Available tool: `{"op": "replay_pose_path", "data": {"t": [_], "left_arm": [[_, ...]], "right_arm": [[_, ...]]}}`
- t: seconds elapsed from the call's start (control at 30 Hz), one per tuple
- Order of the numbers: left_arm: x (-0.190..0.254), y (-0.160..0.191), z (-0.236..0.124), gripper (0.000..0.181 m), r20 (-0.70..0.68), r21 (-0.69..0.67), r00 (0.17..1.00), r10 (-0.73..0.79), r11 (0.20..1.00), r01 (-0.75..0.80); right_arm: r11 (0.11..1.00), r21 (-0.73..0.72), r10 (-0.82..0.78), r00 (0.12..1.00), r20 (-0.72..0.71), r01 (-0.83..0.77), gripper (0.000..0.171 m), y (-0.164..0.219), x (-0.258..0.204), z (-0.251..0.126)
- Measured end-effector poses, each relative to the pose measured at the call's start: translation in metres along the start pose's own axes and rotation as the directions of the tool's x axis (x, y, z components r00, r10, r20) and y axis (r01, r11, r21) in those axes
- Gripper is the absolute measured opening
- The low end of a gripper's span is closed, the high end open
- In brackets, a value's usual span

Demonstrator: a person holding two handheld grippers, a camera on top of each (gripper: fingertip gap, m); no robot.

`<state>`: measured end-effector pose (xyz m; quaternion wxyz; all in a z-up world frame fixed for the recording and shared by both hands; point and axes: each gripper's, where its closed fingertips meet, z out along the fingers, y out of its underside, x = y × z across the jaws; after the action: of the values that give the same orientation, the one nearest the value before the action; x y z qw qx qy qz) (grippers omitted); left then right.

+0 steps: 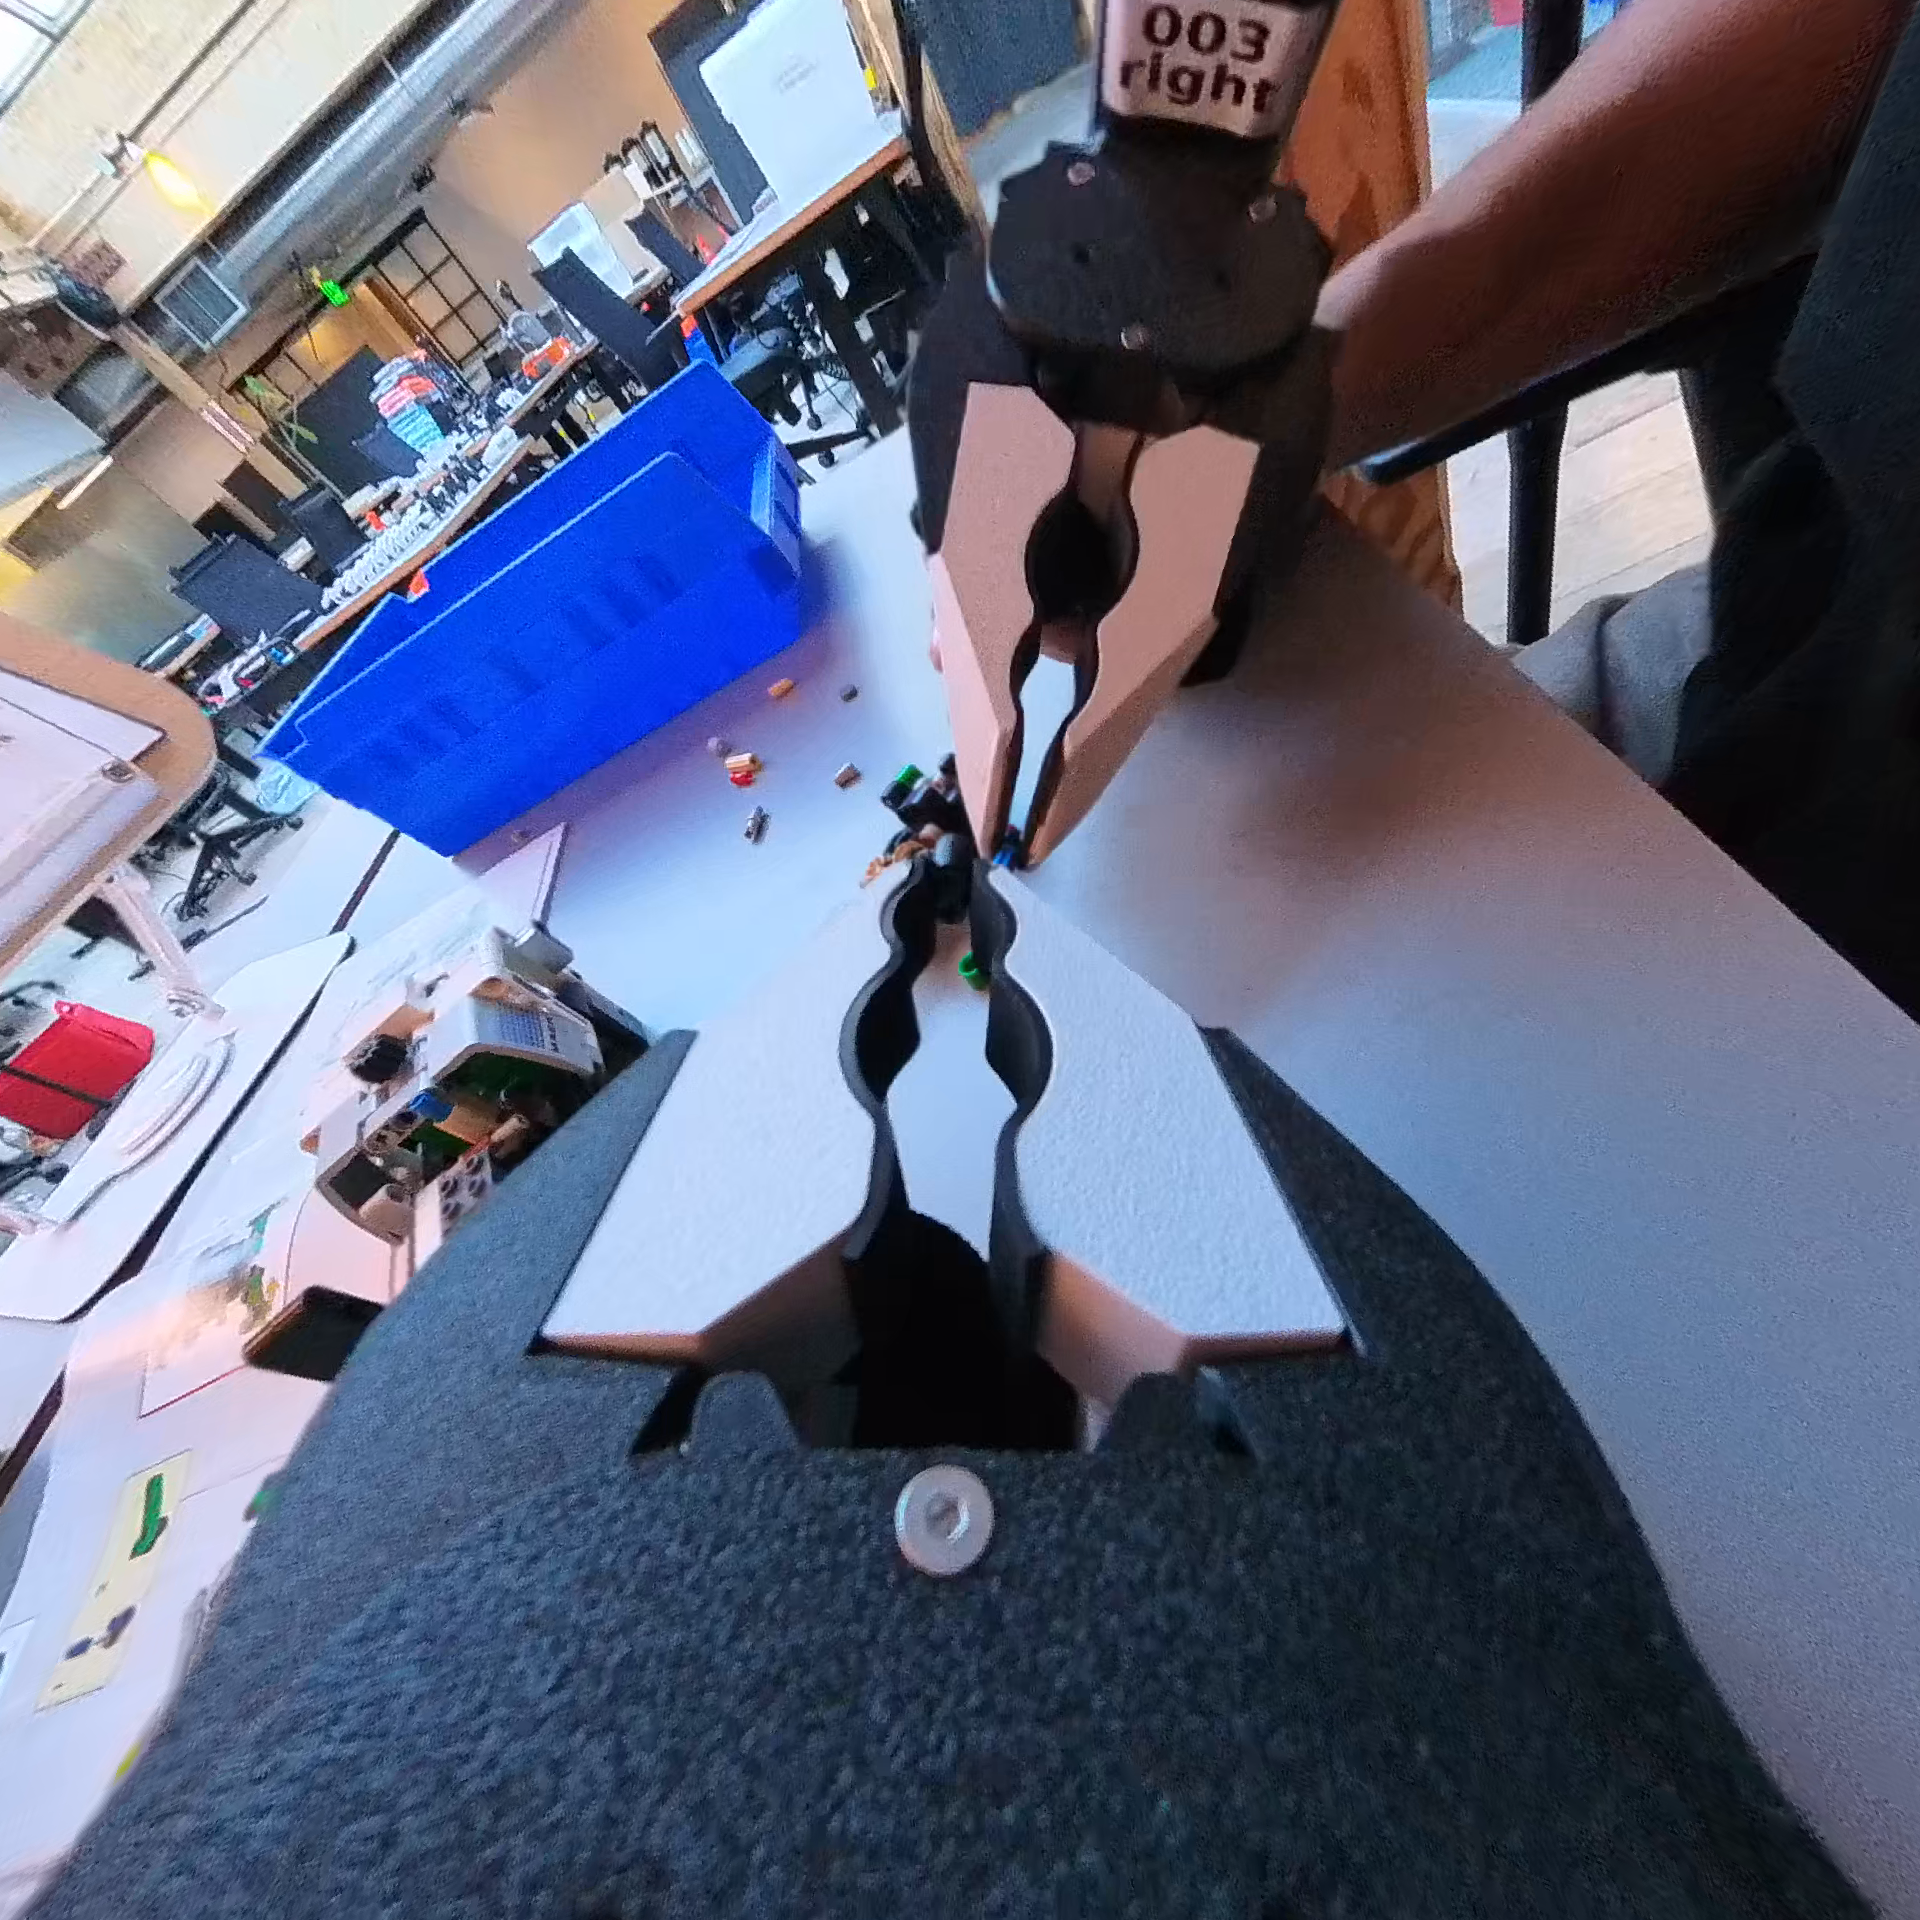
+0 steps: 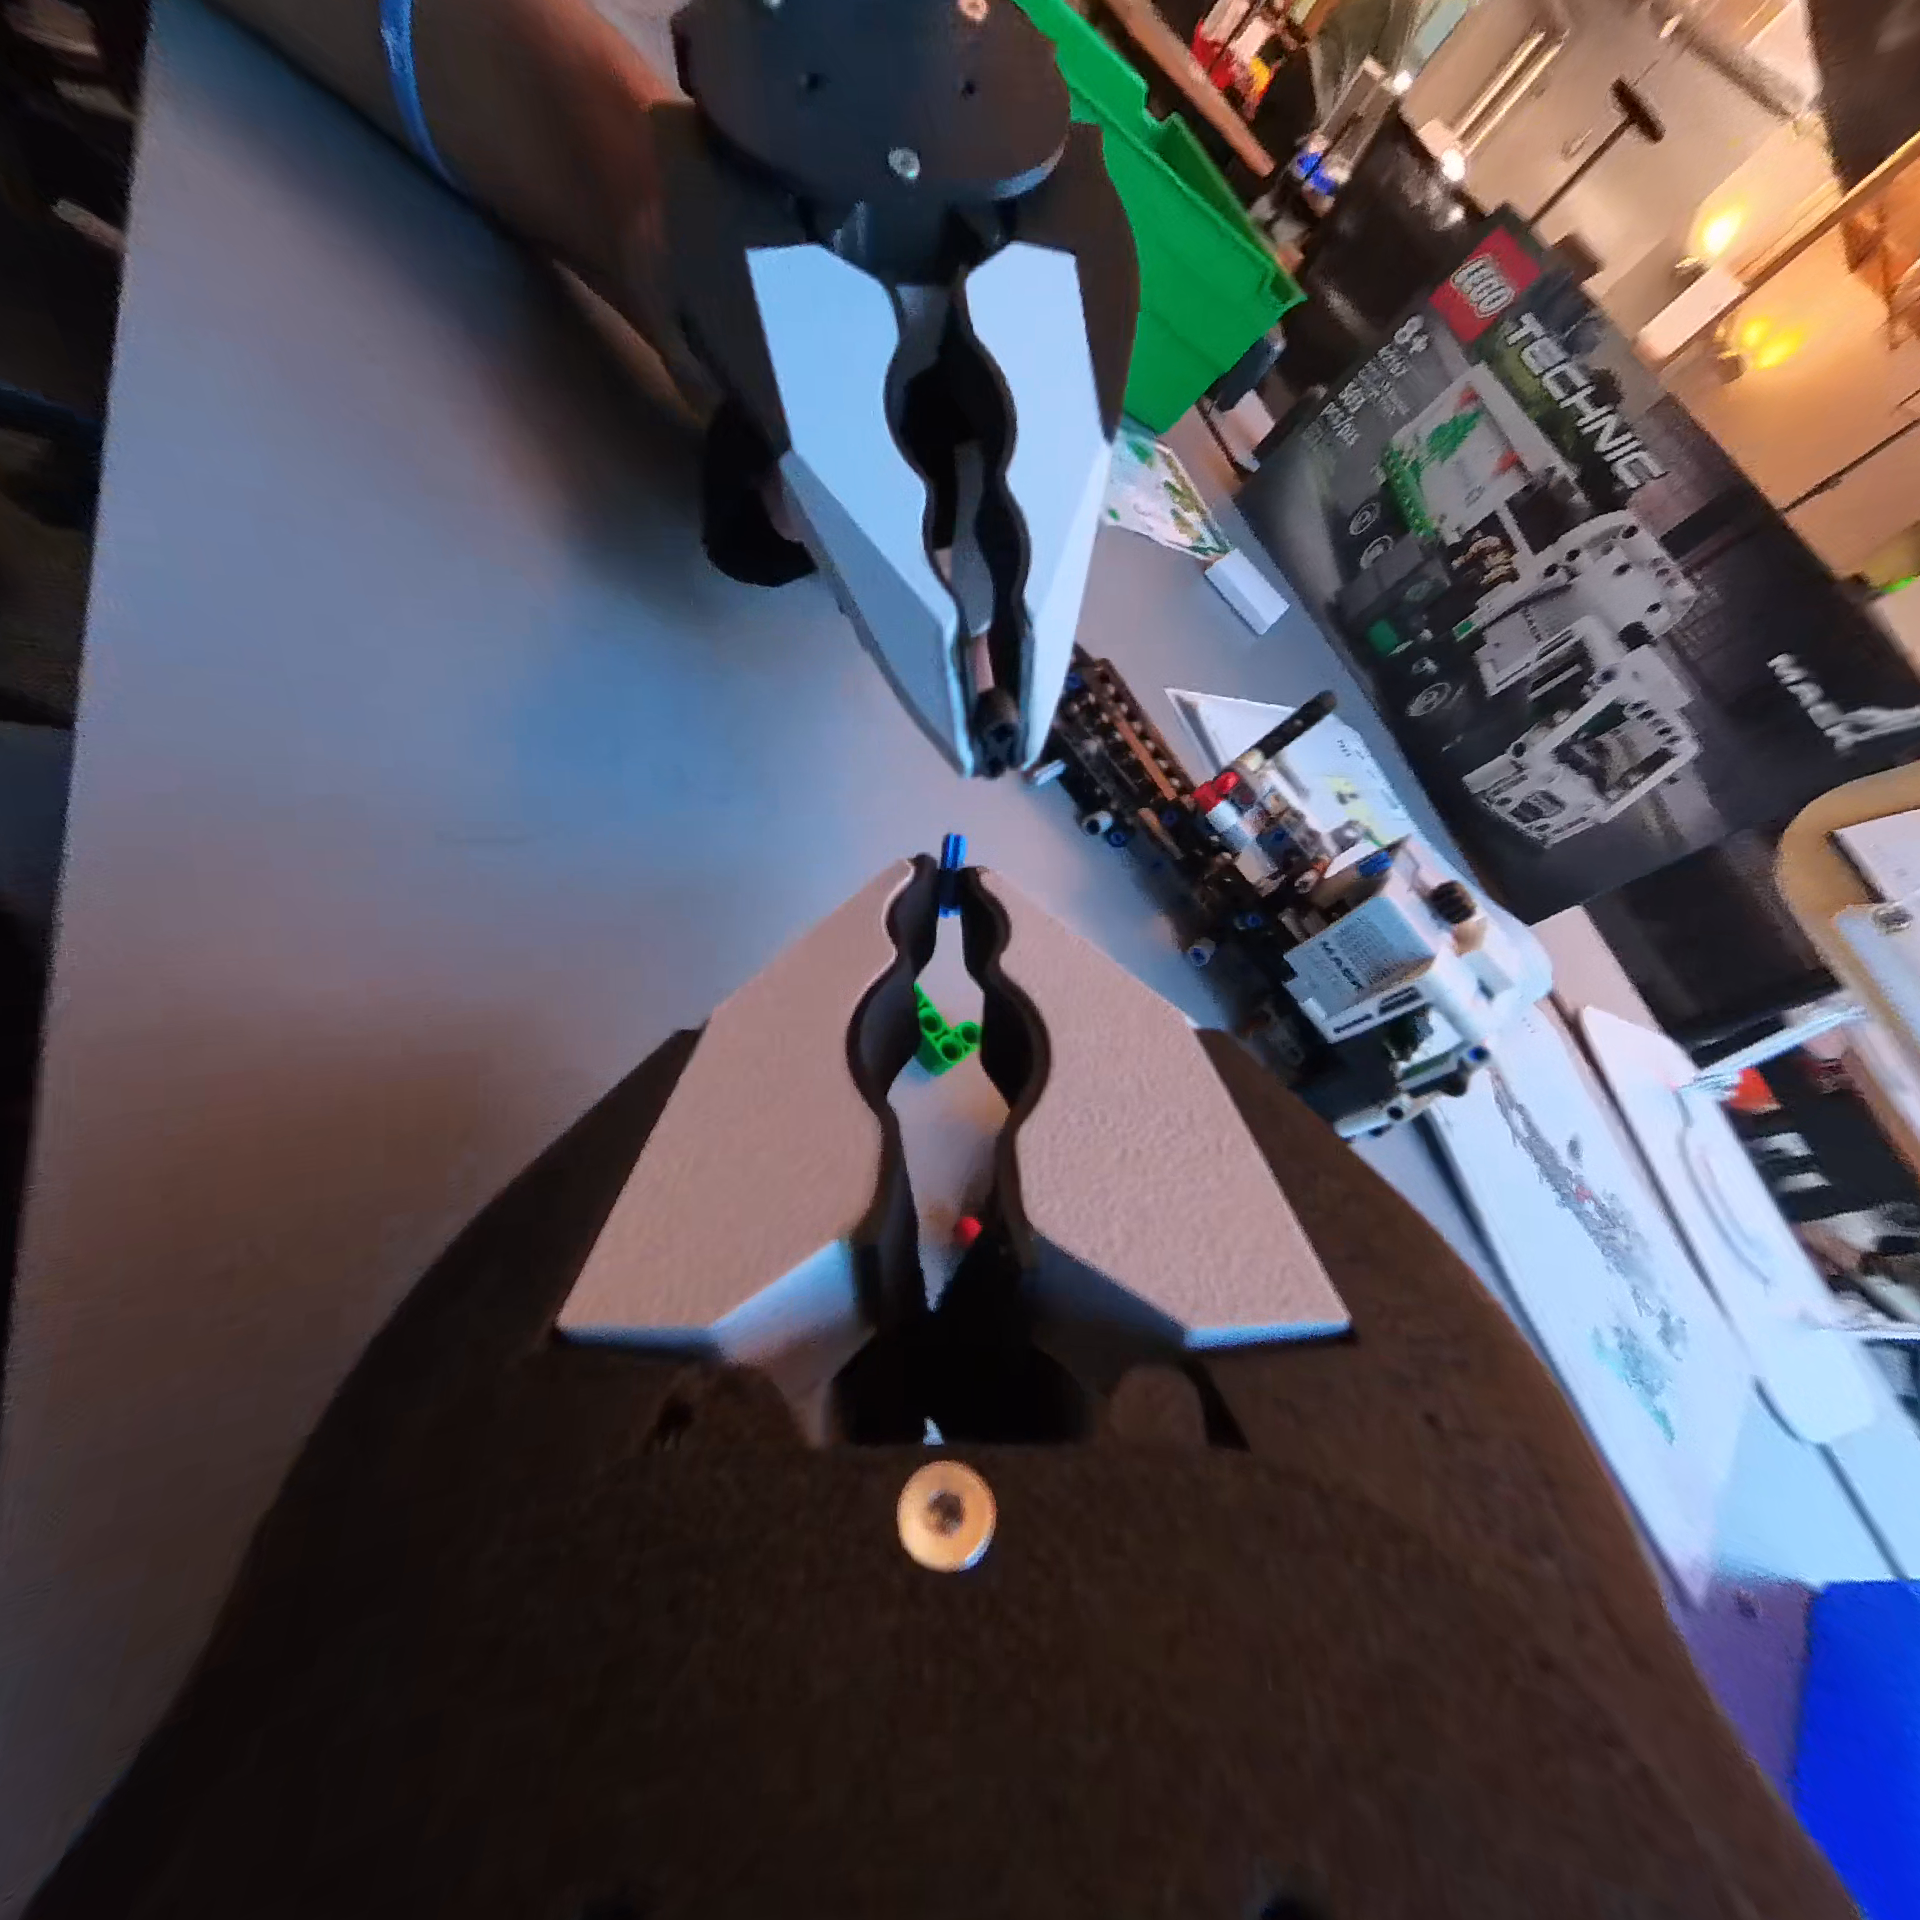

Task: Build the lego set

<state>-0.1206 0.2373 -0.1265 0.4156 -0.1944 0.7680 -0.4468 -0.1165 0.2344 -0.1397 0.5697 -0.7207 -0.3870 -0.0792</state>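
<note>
With the right tongs (image 2: 951, 883) pinched on the blue pin (image 2: 950, 871) and the left tongs (image 2: 995, 750) clamping a small black piece (image 2: 995, 727), line the pin squarely with its hole before pushing.

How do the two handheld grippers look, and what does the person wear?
Each gripper, left and right, has a rough black body with a silver screw, and two flat pale tapering fingers with wavy black inner edges. The right one carries a white label with dark writing. The person's clothing looks dark.
</note>
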Motion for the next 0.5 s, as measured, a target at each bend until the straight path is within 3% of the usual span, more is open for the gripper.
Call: {"op": "replay_pose_path", "data": {"t": [0.2, 0.5], "left_arm": [[0.001, 0.003, 0.001, 0.004, -0.005, -0.005, 0.998, 0.055, 0.998, -0.055], [0.007, 0.011, 0.008, 0.004, -0.009, -0.063, 0.993, 0.114, 0.991, -0.114]], "right_arm": [[0.996, 0.032, -0.082, 0.990, -0.114, 0.086, 0.004, -0.009, 0.014, -0.008], [0.993, 0.000, -0.115, 0.992, -0.045, 0.115, 0.004, -0.002, 0.000, -0.002]]}}
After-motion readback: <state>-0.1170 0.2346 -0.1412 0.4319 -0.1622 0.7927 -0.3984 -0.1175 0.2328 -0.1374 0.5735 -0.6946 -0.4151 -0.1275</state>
